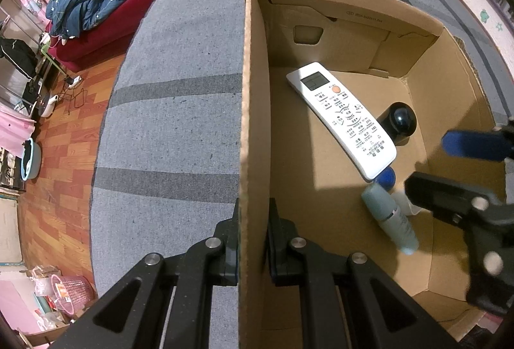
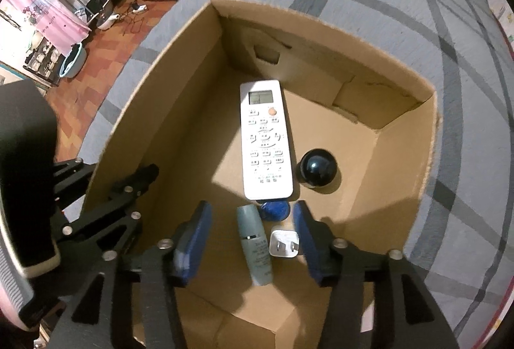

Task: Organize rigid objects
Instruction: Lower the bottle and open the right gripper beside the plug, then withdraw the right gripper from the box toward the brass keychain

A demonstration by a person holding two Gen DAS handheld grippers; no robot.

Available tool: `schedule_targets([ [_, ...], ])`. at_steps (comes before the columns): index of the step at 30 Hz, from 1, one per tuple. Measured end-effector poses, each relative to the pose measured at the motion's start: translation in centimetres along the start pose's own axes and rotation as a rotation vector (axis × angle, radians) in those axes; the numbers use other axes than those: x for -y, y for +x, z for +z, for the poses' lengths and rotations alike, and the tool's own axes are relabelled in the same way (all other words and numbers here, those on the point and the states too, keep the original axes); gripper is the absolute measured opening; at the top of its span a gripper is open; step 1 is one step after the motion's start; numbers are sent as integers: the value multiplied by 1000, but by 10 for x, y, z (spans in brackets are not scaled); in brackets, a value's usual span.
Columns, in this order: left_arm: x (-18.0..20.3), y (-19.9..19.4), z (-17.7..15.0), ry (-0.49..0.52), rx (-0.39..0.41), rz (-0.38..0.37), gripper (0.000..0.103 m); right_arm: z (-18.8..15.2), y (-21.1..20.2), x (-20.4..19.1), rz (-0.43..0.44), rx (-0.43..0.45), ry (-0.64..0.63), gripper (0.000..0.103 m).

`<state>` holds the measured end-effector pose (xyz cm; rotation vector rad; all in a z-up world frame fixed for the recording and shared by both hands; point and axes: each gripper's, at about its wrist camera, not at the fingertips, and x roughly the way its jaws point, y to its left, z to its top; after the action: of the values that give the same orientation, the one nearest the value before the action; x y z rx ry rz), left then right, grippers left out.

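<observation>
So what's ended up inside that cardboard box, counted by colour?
White: 2, the remote control and the plug adapter
Grey-blue: 1, the small bottle, lying down
Dark, glossy: 1, the round-topped bottle
Bright blue: 1, a small object half hidden under the remote's near end; I cannot tell what it is
Total: 5

Matt corrugated cardboard box [image 2: 398,162]; glossy plastic remote [image 2: 265,140]; woven cloth bedcover [image 1: 167,111].

Left gripper [image 1: 253,239] clamped, right gripper [image 2: 252,239] fingers apart
</observation>
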<state>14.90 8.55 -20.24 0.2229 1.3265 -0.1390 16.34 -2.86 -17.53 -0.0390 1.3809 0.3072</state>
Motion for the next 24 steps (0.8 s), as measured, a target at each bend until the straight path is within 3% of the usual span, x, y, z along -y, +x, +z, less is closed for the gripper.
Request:
schedule_targets([
  [12, 0, 0, 0, 0, -2, -1, 12, -7, -42, 7, -31, 105, 28, 101],
  [24, 2, 0, 0, 1, -5, 2, 12, -27, -69, 38, -60, 169, 122, 103],
])
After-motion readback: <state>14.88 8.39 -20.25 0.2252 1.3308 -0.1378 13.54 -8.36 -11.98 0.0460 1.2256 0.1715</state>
